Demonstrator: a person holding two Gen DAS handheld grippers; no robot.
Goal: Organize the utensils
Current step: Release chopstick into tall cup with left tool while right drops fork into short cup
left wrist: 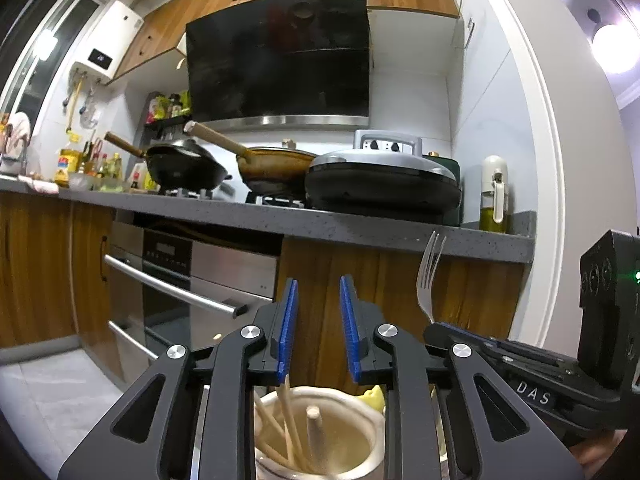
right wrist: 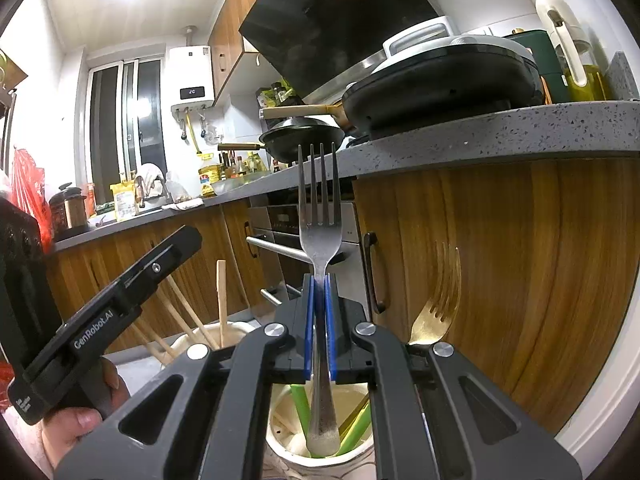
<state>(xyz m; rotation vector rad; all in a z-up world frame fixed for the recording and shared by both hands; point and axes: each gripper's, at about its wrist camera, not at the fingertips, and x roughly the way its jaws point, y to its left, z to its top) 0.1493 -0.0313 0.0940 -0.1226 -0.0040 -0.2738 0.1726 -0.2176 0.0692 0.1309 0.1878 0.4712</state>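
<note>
fork (right wrist: 321, 236) upright in clenched right tool (right wrist: 319, 292), left tool (left wrist: 319, 292) released above holder (left wrist: 360, 468)

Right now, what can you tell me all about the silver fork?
The silver fork is shiny metal with four long prongs pointing up and a rounded handle end pointing down. It stands upright, pinched at its neck between the blue pads of the right gripper. Its handle hangs over a white holder with green sticks inside. A gold fork stands beside it.
</note>
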